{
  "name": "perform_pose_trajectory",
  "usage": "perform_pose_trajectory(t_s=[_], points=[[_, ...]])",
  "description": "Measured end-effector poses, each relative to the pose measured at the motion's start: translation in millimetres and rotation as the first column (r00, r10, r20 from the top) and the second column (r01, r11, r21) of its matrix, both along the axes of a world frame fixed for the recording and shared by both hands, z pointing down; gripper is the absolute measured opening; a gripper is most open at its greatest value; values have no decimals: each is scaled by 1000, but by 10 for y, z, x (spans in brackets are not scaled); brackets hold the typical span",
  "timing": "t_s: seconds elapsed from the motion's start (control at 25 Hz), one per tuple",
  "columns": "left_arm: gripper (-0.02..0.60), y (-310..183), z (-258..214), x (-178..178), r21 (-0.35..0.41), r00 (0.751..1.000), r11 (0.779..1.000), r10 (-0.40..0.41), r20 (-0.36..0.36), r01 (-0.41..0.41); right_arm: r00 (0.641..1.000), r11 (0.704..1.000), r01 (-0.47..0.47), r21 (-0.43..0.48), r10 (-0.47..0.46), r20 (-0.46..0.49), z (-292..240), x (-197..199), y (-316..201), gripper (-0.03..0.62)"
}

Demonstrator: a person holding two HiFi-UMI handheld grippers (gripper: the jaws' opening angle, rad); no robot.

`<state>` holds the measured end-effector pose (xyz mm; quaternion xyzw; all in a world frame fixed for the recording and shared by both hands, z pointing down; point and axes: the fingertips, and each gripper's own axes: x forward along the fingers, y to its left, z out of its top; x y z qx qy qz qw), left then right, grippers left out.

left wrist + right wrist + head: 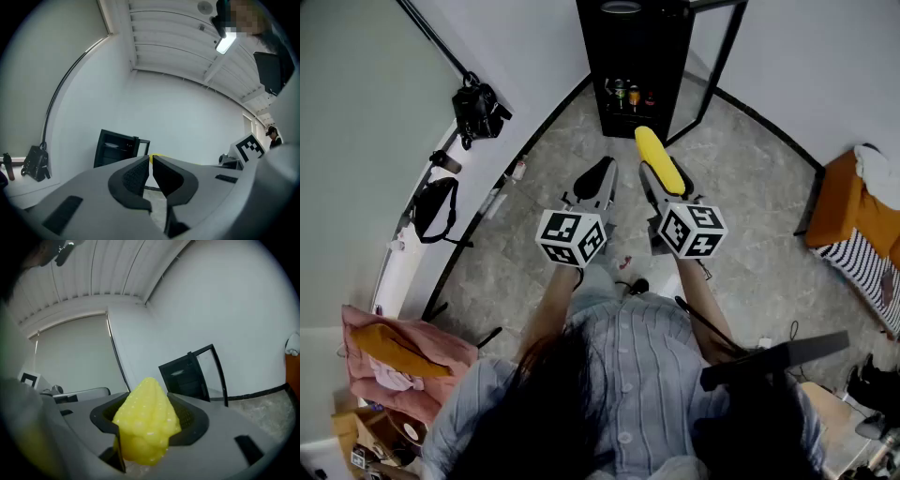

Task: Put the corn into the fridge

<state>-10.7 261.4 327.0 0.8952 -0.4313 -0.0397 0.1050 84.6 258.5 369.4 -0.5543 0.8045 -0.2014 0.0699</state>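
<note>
Blue shirt [628, 375] sits lowest. Right claw [149, 430] pinches the yellow corn [659, 157], high over the floor [750, 244], facing the open black fridge [633, 56]. Left claw [151, 176] is pressed together.

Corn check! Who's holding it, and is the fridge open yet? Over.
Right gripper shut on corn. Left gripper shut, empty. Fridge ahead, standing open. No obstacle seen on the way.

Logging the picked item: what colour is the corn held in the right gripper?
Bright yellow; the corn shows best in the right gripper view.
</note>
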Motion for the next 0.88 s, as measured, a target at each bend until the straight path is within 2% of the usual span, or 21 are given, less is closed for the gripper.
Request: perform_pose_trajectory(t_s=[0.24,0.52,0.88], points=[[32,113,60,21,-17,1000,1000,3,-6,-3,999,1000,18,16,-18,28,-36,-14,130,256],[32,90,136,-69,-36,1000,999,8,-24,-9,999,1000,31,0,-31,16,53,-132,144,255],[32,-209,278,-115,-77,999,997,25,-33,-27,1000,999,26,-23,-26,1,137,-175,-102,256]])
